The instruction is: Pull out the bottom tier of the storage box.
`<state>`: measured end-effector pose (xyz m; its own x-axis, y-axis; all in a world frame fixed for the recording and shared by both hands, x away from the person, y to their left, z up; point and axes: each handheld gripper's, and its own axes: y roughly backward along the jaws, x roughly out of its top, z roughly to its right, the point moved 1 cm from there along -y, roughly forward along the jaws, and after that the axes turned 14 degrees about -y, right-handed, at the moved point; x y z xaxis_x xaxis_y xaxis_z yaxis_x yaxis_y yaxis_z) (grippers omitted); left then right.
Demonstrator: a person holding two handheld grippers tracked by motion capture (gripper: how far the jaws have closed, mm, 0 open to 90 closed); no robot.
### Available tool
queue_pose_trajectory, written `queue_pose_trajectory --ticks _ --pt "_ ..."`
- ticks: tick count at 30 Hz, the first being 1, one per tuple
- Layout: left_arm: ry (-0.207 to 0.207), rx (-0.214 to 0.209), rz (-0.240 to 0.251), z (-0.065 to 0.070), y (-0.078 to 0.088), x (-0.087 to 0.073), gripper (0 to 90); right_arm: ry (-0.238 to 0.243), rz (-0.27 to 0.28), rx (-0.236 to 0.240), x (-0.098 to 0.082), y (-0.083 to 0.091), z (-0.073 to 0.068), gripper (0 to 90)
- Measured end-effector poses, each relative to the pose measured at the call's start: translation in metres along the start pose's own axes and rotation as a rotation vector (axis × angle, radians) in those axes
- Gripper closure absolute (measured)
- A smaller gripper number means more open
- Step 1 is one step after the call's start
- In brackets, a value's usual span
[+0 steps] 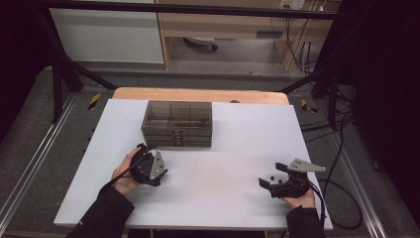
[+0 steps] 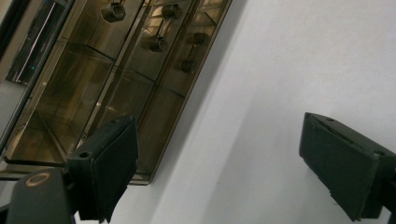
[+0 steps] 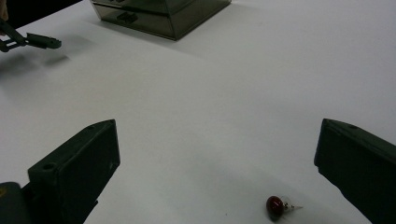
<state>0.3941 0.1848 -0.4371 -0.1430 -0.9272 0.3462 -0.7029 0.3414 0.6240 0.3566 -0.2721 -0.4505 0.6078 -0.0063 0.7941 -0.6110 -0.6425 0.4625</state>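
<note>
We've got the left gripper (image 1: 143, 157) spread wide, empty, just in front of the drawer box (image 1: 177, 124), likely lining up for a knob. Right gripper (image 1: 272, 179), well right of the box, gapes over a red bead (image 3: 275, 206), ready to pinch it.

the left gripper (image 2: 219, 172) held its black jaws wide apart with nothing between them. a smoky drawer box (image 2: 116, 79) lay just beyond on the white table (image 2: 289, 70).
</note>
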Motion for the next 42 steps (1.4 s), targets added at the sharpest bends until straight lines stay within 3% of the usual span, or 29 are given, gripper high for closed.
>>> queue_pose_trajectory --ticks 19,34,42 --pt "-0.081 0.056 -0.01 0.003 -0.011 0.005 18.4 -0.002 0.006 -0.002 0.001 0.0 0.001 0.7" --pt "-0.217 0.118 -0.046 0.006 -0.023 0.021 28.1 0.003 0.001 -0.003 0.0 -0.002 0.0 0.7" --pt "-0.257 0.156 -0.064 0.007 -0.031 0.024 34.2 0.004 -0.002 -0.003 0.0 -0.002 0.0 0.7"
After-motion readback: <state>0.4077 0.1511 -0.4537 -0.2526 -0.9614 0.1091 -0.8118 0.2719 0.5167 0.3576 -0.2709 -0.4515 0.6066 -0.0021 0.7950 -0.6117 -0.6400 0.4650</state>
